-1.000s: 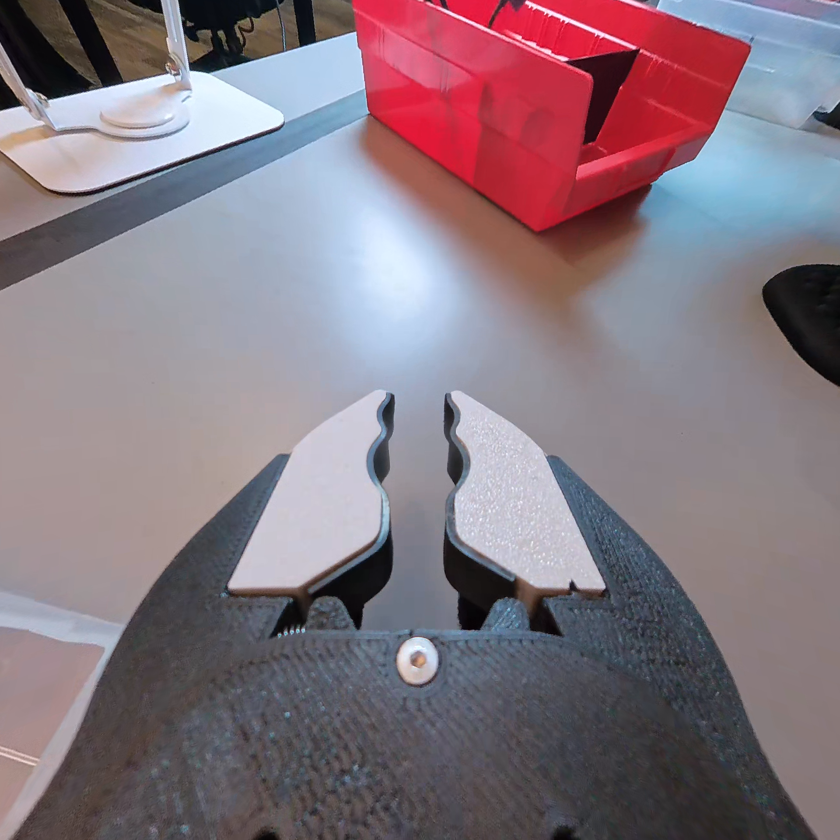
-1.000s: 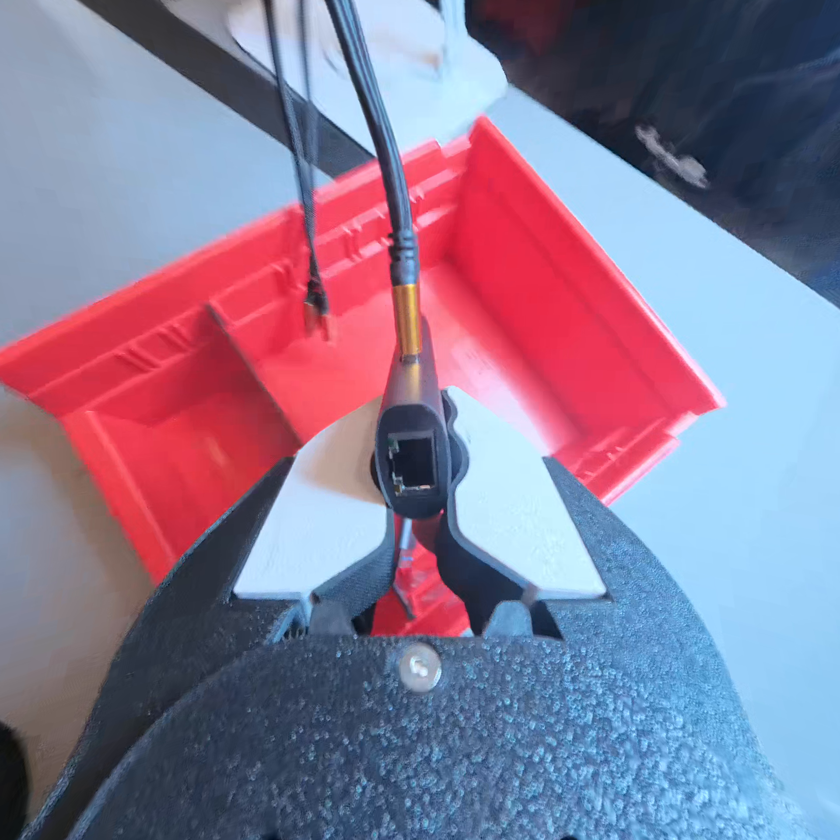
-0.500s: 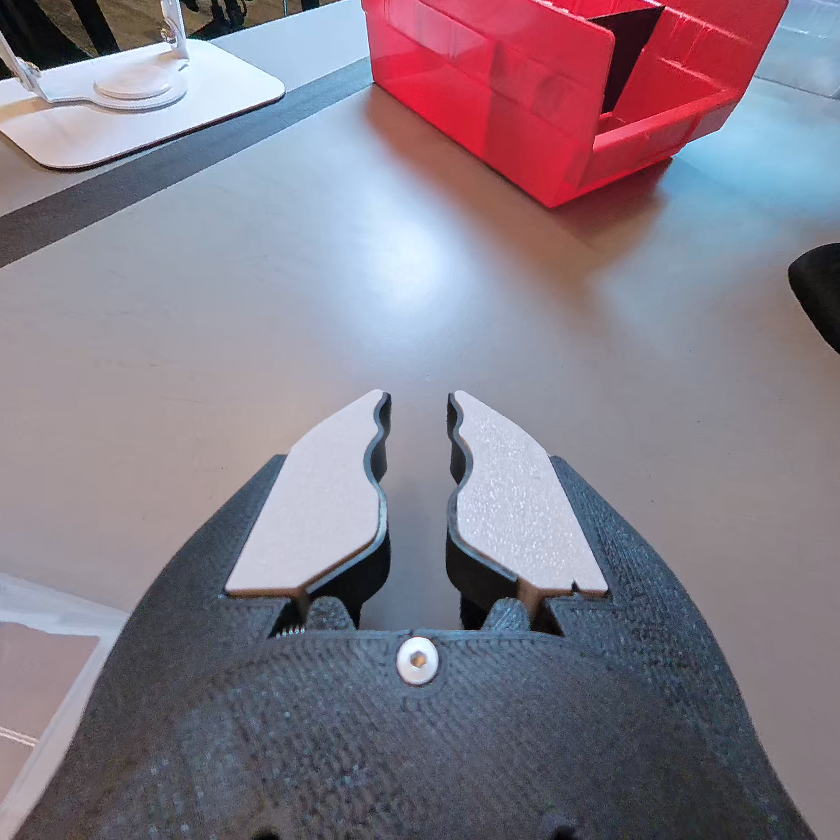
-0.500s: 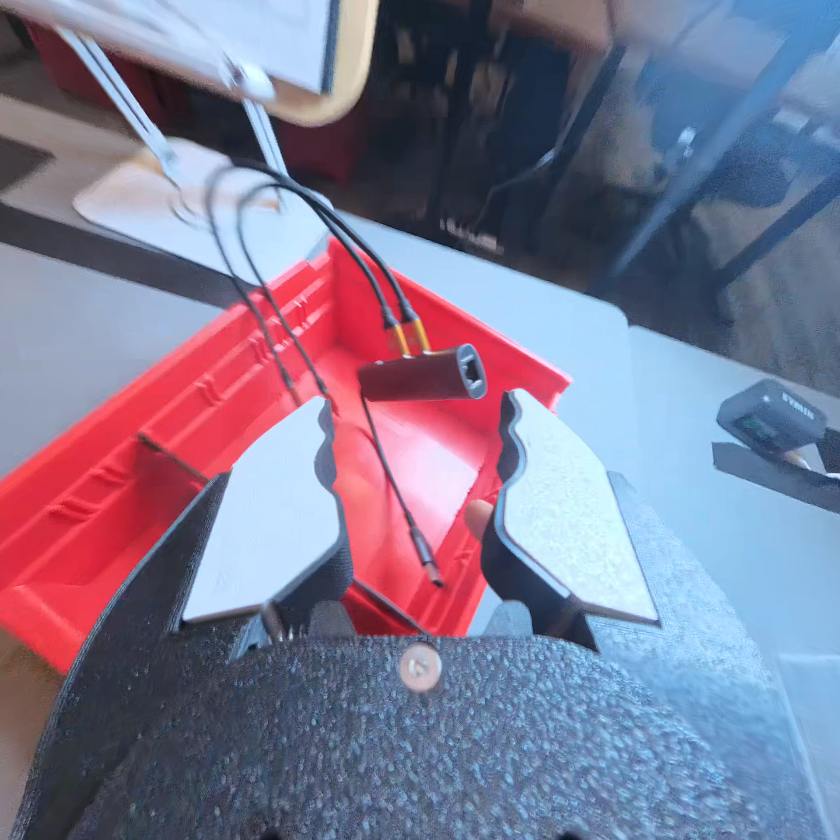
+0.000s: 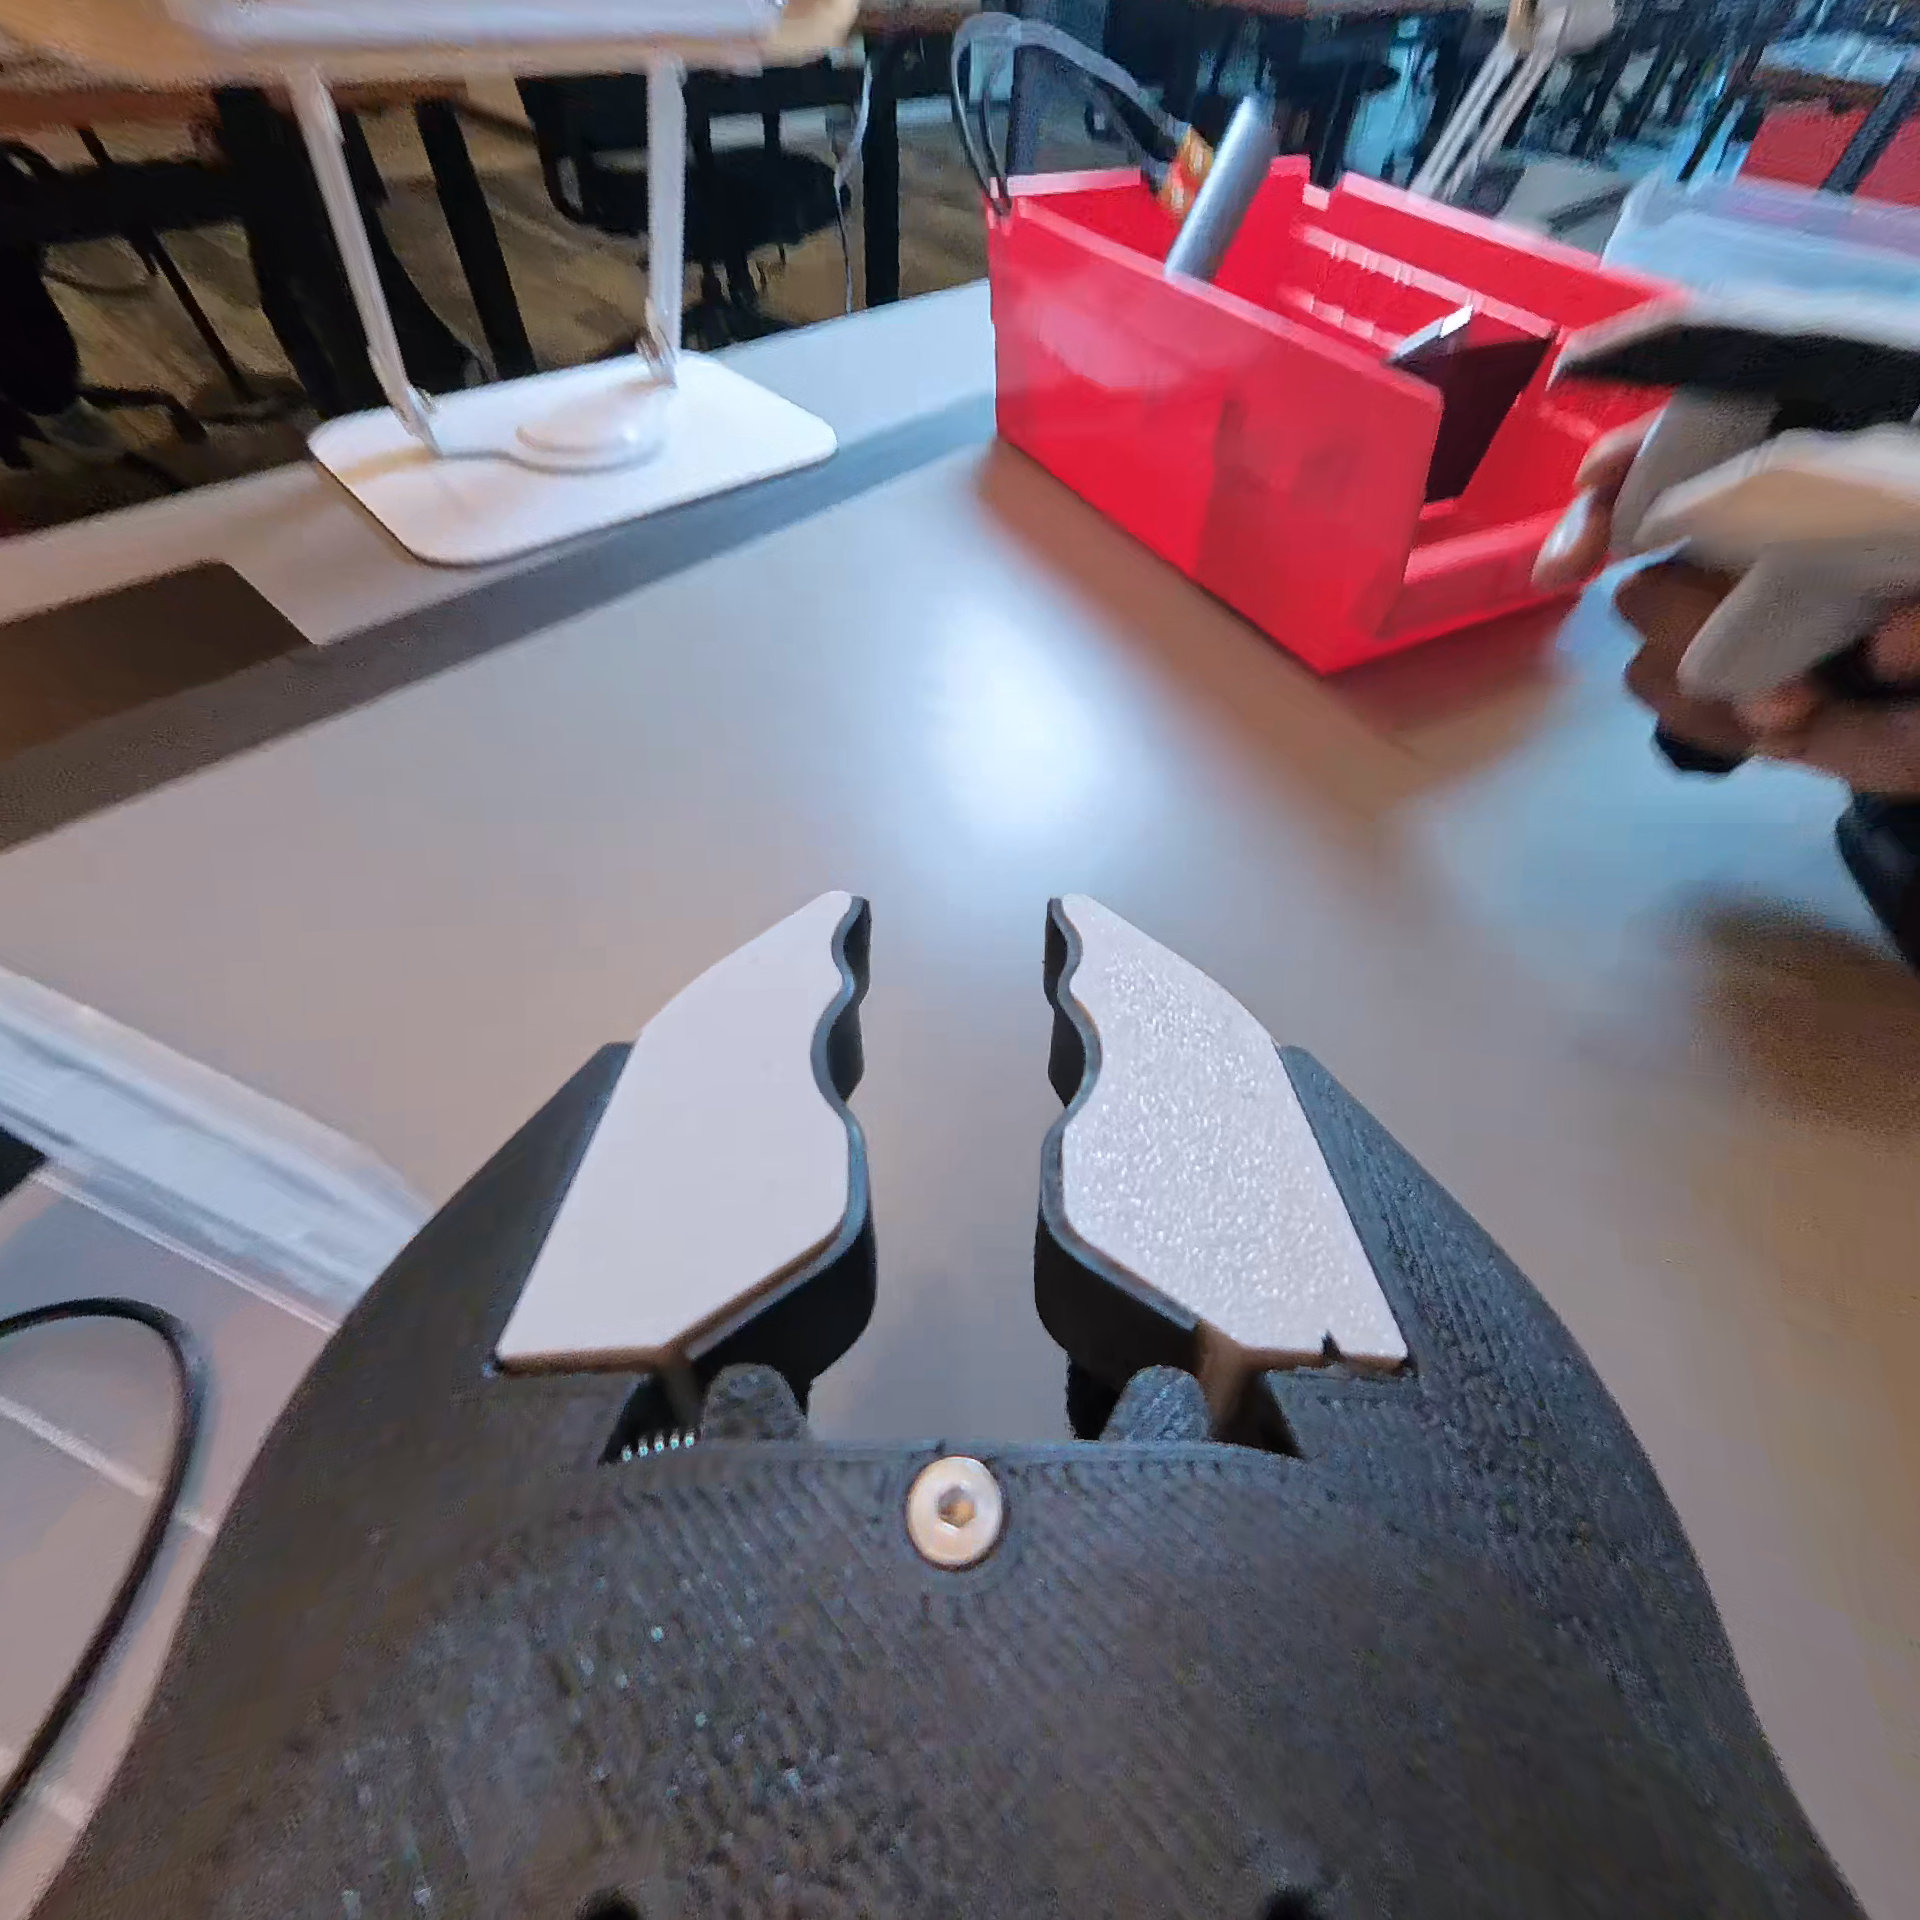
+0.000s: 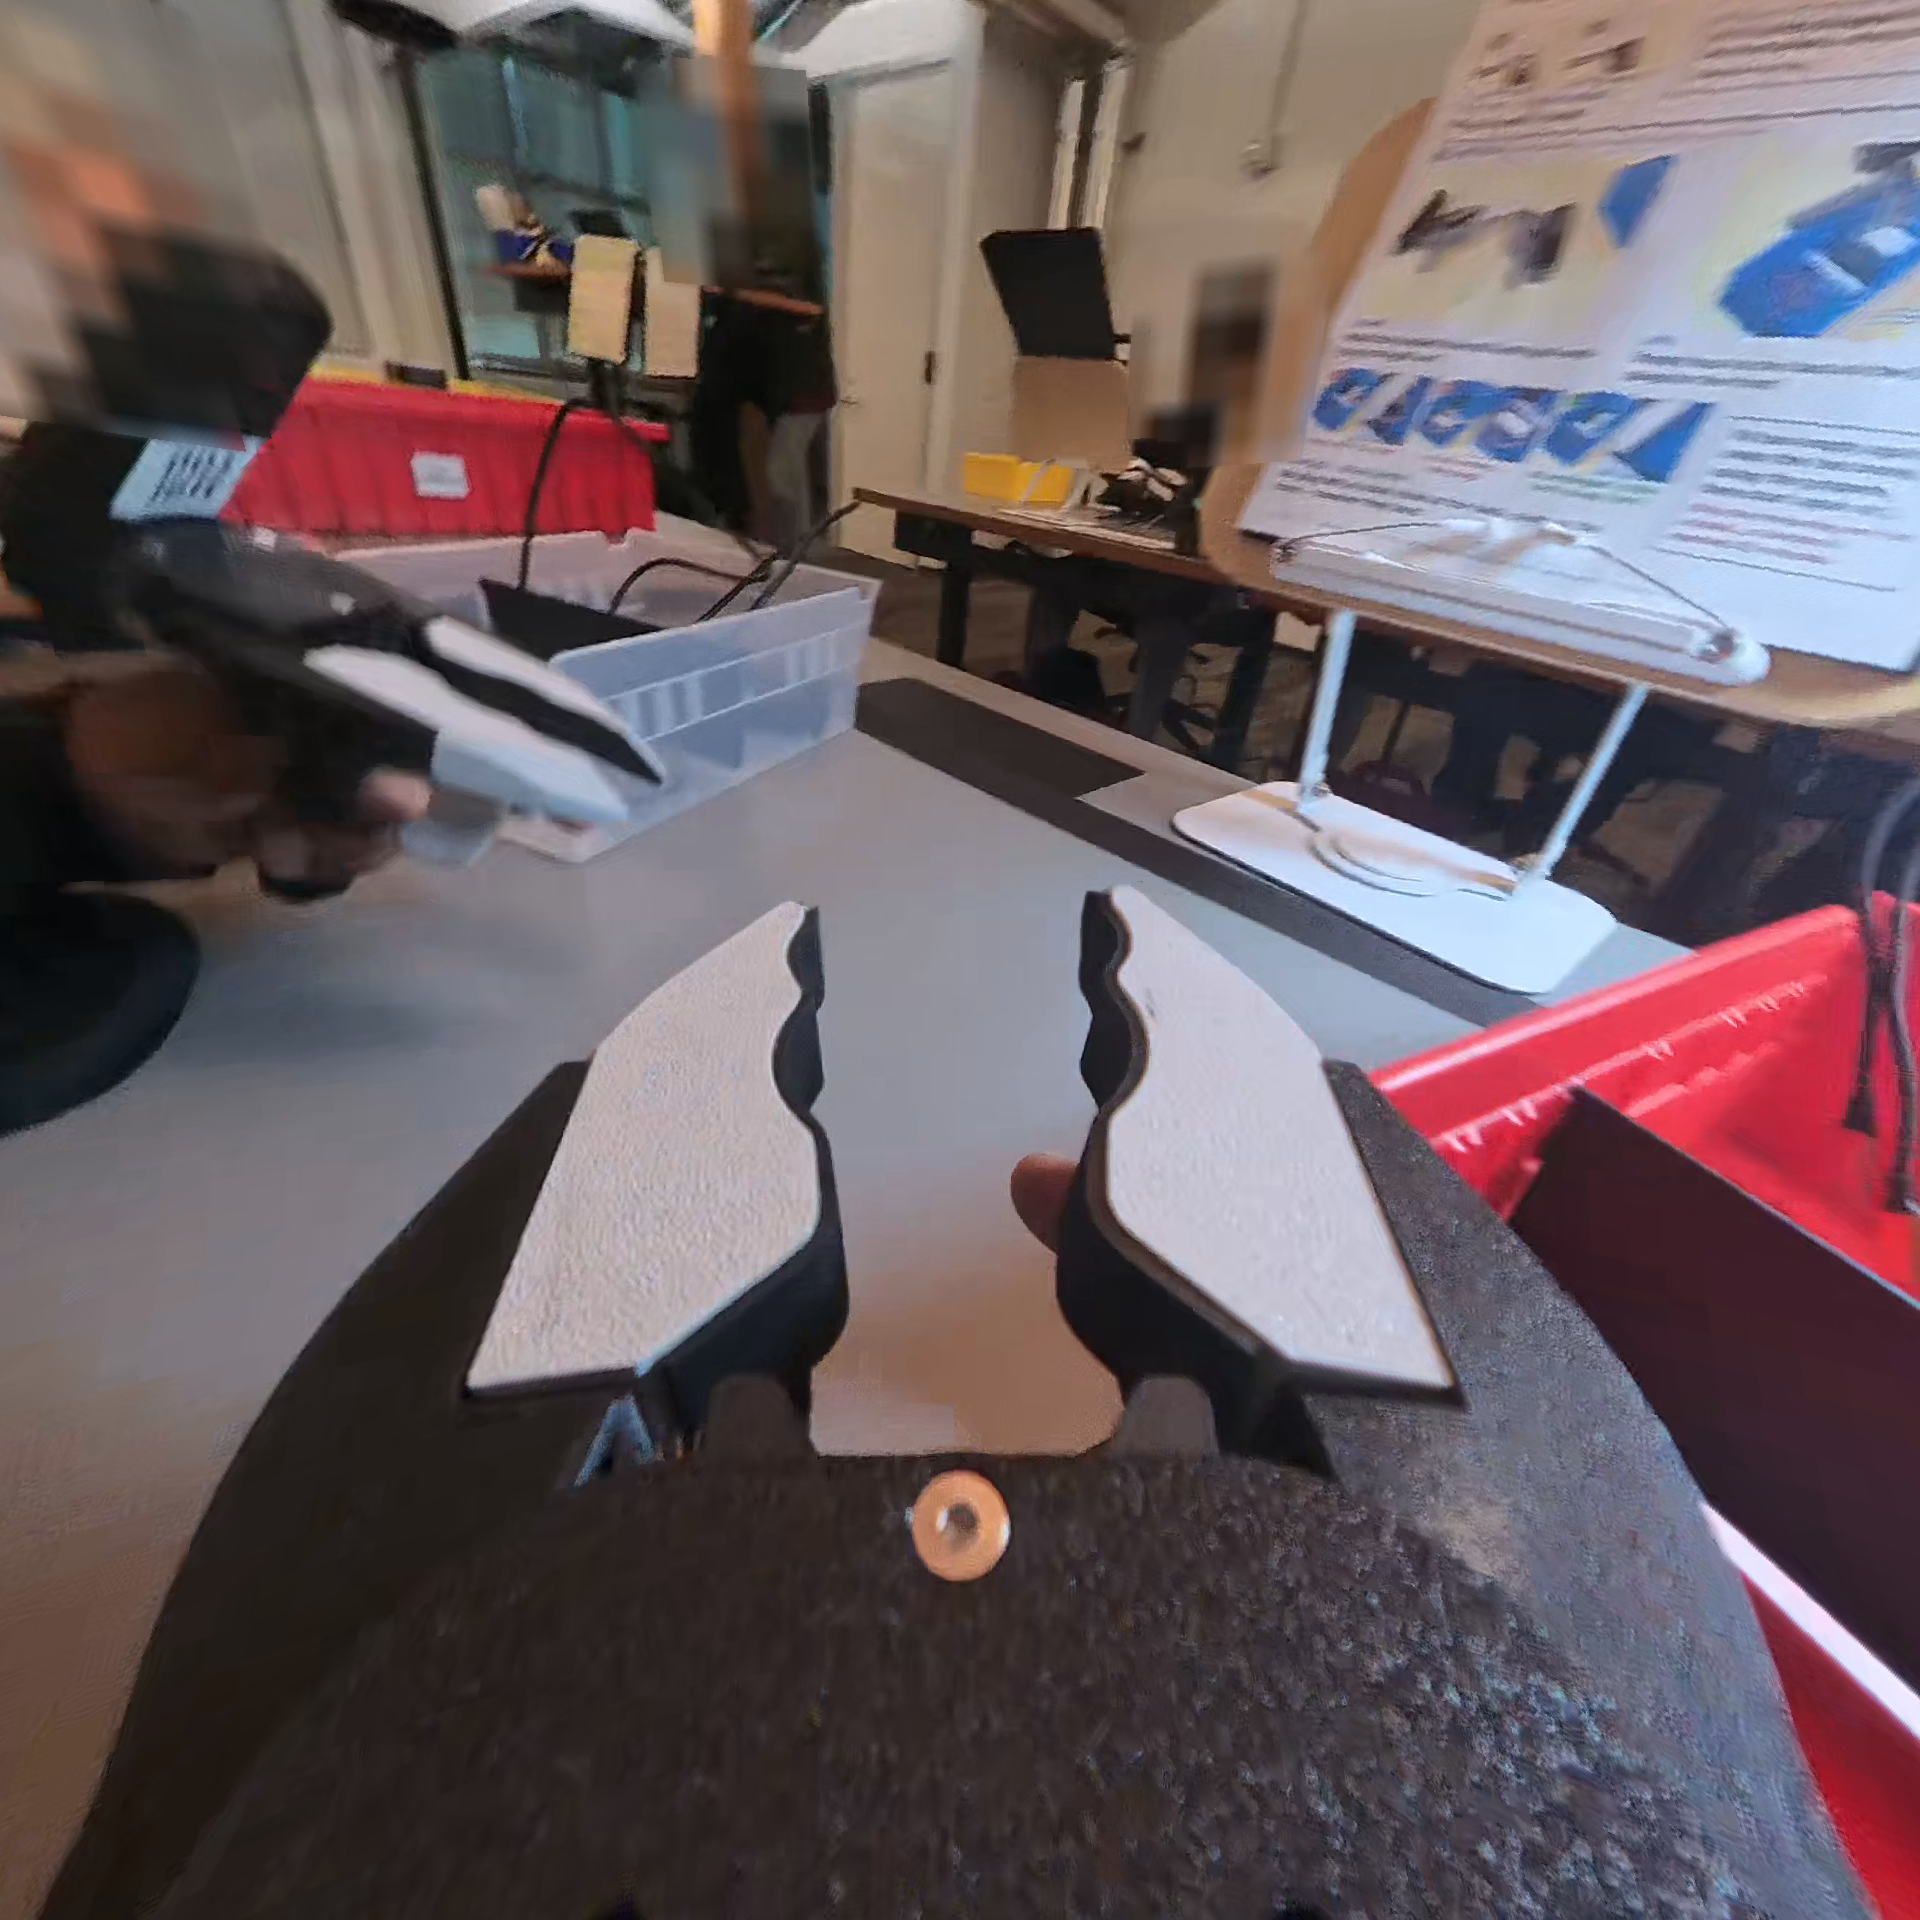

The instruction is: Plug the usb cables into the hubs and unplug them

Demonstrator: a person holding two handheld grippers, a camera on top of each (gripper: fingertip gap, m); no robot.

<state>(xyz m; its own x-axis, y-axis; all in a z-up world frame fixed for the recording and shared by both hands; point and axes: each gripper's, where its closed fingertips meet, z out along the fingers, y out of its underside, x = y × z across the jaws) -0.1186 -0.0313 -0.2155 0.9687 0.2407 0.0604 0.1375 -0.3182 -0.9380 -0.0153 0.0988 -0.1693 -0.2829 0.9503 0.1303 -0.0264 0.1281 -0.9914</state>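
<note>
A grey hub point(image 5: 1221, 197) stands tilted in the red bin point(image 5: 1195, 436), with black cables point(image 5: 997, 104) looping up from it. The cables' ends also hang in the bin in the right wrist view point(image 6: 1881, 1039). My left gripper point(image 5: 951, 925) is open and empty, held over the bare grey table well short of the bin. My right gripper point(image 6: 948, 914) is open and empty, beside the red bin point(image 6: 1662, 1049) on its left, pointing across the table. Each gripper shows in the other's view, the right point(image 5: 1766, 468) and the left point(image 6: 499, 717).
A clear plastic bin point(image 6: 727, 665) holding black cables and a dark device stands at the table's far side; its rim and a cable point(image 5: 177, 1403) show at lower left. A white stand base point(image 5: 571, 457) carries a poster board point(image 6: 1662, 312). A black divider point(image 6: 1714, 1247) sits in the red bin.
My right gripper opened, let go of the hub into the red bin, and swung away from the bin. My left gripper tilted up and its jaws opened a little wider.
</note>
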